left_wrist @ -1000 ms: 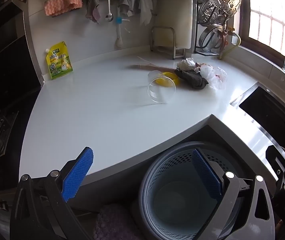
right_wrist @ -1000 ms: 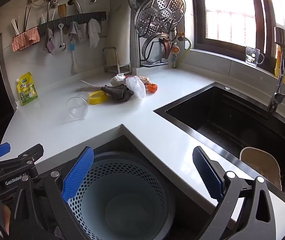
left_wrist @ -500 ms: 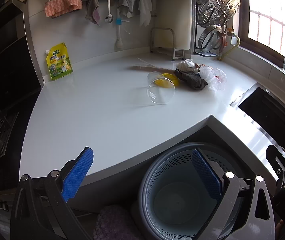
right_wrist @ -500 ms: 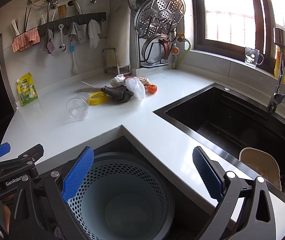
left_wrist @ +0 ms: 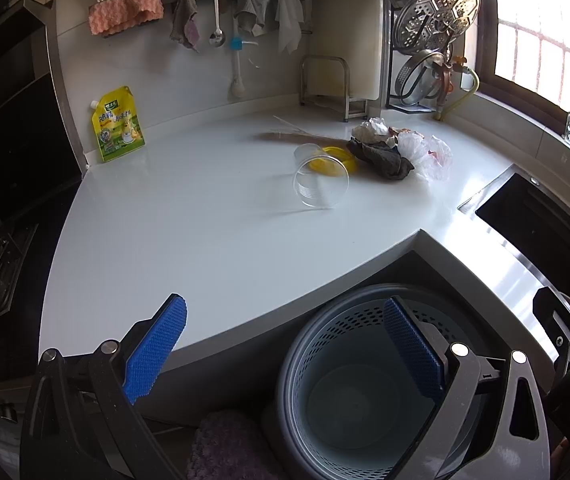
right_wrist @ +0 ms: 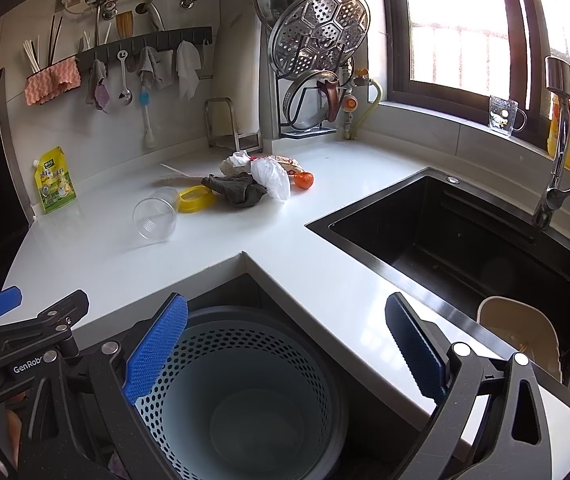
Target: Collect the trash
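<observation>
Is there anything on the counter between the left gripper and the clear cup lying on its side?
Nothing visible. Bare white counter runs from the open left gripper up to the cup. The other trash, a yellow lid and a dark rag, lies behind and right of the cup, not in the path.

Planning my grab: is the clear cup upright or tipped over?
Tipped over. The clear cup lies on its side on the counter, its open mouth facing the camera.

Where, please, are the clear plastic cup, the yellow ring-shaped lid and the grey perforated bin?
clear plastic cup (left_wrist: 320,184): left wrist view, its side wall.
yellow ring-shaped lid (right_wrist: 194,199): right wrist view, its rim.
grey perforated bin (right_wrist: 221,344): right wrist view, inner wall.
</observation>
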